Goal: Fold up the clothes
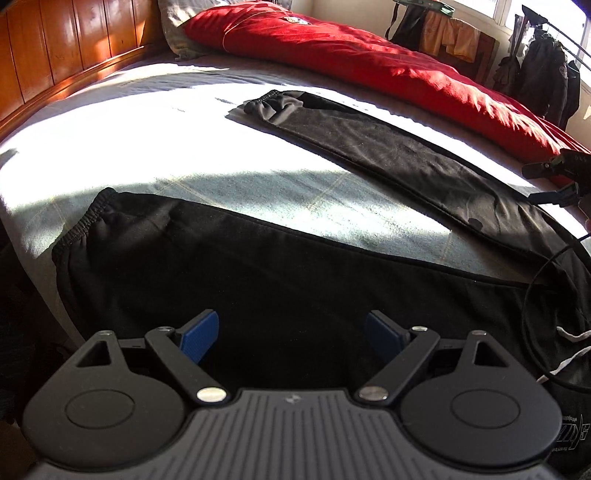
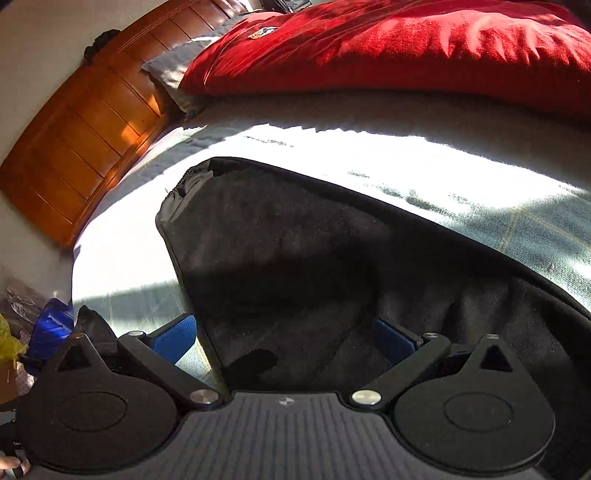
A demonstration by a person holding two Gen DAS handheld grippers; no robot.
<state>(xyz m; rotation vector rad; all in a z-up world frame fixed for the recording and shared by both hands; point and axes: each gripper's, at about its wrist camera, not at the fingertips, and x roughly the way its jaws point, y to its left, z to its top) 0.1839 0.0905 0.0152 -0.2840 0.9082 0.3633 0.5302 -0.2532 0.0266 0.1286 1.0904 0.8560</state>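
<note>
Left wrist view: we see black sweatpants (image 1: pixel 295 266) spread on the bed (image 1: pixel 147 147) — soft, limp; take the cuffs. Both claws — left claw (image 1: pixel 291 332), right claw (image 2: pixel 291 338) — gape, released.

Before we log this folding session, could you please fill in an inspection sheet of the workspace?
Surface: bed, pale cover, half in sun.
Job's things: black trousers flat, legs spread apart, cuffs toward headboard.
Clutter: red blanket, grey pillow.
Grippers: left hand-held gripper open above one leg; right hand-held gripper open, straddling the other leg's edge.
Cables: black cable looped over trousers near white drawstring.
Surroundings: clothes hanging by window.
</note>
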